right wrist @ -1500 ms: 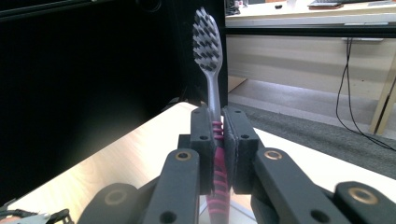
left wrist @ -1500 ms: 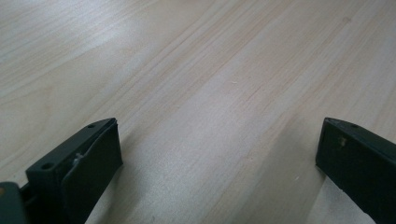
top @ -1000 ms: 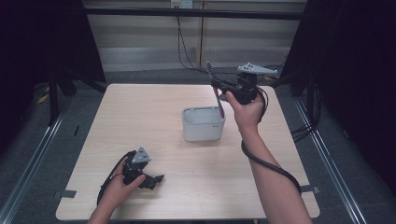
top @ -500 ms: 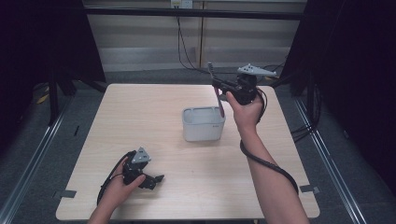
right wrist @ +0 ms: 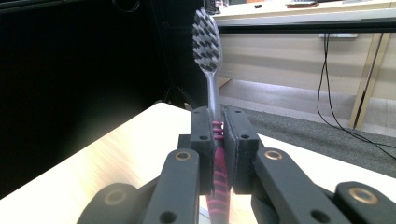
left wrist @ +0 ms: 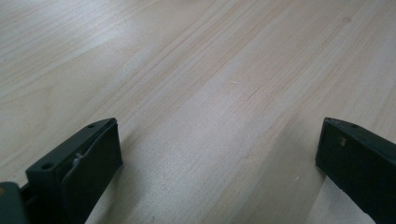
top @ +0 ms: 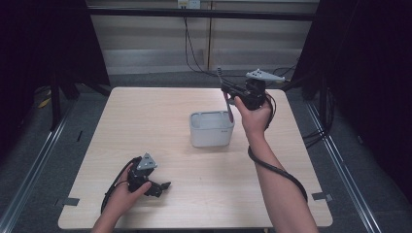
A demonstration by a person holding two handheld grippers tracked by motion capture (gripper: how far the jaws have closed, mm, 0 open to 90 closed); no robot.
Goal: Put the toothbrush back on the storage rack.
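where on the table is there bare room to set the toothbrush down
Bare wood on the table left of the grey box, and along the front between the left gripper and the right forearm. It is tight at the box, where the right gripper holds the toothbrush.

Matt pale-wood table (top: 160, 126); smooth grey plastic tub (top: 211, 129).

Your counter (top: 160, 126) sits evenly lit from above while both sides of the room fall into deep black. Soft shadows pool under your left fingers (left wrist: 88, 158). Close up, your right fingers (right wrist: 201, 154) blur slightly; the far background stays fairly sharp.
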